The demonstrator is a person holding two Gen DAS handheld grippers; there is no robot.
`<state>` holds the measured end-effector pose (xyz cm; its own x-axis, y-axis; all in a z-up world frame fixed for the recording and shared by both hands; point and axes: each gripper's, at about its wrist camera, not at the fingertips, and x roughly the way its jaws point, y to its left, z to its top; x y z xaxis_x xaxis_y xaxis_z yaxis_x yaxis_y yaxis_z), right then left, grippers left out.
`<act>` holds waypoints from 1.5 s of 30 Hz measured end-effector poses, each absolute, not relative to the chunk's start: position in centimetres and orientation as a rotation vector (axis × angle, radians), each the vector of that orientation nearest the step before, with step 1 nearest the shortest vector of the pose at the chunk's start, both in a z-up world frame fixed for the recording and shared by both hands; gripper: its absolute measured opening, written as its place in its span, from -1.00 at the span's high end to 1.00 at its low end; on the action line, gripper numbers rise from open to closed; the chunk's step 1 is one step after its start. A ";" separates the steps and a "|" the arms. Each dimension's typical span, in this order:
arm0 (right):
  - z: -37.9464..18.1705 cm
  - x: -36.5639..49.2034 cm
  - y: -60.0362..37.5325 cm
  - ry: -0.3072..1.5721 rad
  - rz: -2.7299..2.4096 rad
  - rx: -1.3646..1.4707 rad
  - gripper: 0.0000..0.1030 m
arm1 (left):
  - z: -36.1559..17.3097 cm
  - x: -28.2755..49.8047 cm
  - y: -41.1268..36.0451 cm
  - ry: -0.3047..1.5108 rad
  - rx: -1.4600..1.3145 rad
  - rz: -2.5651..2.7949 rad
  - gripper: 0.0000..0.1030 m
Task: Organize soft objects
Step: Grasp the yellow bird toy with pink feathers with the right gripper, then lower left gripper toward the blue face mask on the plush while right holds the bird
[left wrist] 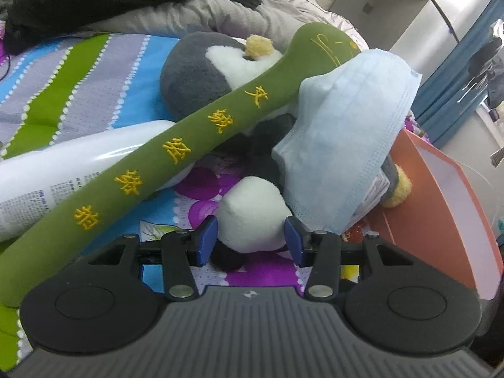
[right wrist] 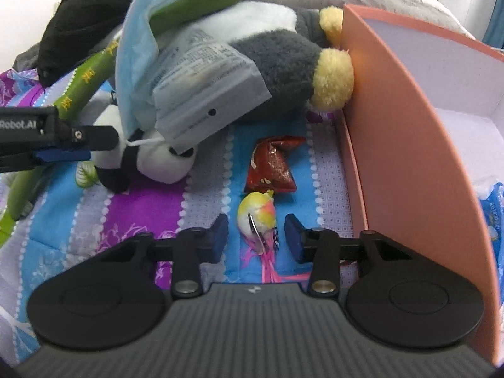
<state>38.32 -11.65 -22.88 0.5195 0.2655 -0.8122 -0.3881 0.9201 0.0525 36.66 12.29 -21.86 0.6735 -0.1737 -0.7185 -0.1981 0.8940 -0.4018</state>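
The left tool (left wrist: 251, 239) is open, its blue pads on either side of the small panda plush (left wrist: 252, 217) without visibly pressing it. The right tool (right wrist: 255, 236) is also open, straddling a small yellow-and-pink feathered toy (right wrist: 256, 217) on the striped bedspread (right wrist: 132, 208). Nothing is gripped yet. Just beside the right tool stands the orange box (right wrist: 400, 145); what shows of its inside is mostly bare, apart from a blue packet at the frame's edge. The sorting looks barely begun. The grey penguin plush (right wrist: 283, 63) leans against the box wall, with the long green embroidered plush (left wrist: 176, 154), a blue face mask (left wrist: 343, 132) and a packaged mask (right wrist: 204, 94) piled over it. A red wrapper (right wrist: 272, 163) lies near the box.
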 end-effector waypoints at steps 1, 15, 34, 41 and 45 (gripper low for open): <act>-22.9 38.3 -11.7 0.954 0.404 -0.136 0.44 | -21.9 36.7 12.2 0.841 -0.474 0.005 -0.03; -20.7 35.0 -12.4 0.927 0.443 -0.149 0.45 | -19.2 33.5 11.8 0.860 -0.536 0.102 0.63; -18.9 29.4 -13.9 0.922 0.460 -0.150 0.45 | -16.2 27.4 11.1 0.848 -0.414 0.061 0.71; -19.0 30.5 -13.8 0.917 0.454 -0.140 0.45 | -15.4 30.0 9.5 0.786 -0.275 0.012 -0.05; -19.2 31.1 -13.6 0.917 0.455 -0.138 0.45 | -15.8 32.0 7.9 0.786 -0.215 -0.019 -0.06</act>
<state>31.10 -13.61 -19.16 0.5207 0.3210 -0.7911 -0.4363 0.8965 0.0766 31.96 7.95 -15.76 0.7080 -0.0974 -0.6995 -0.0626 0.9779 -0.1995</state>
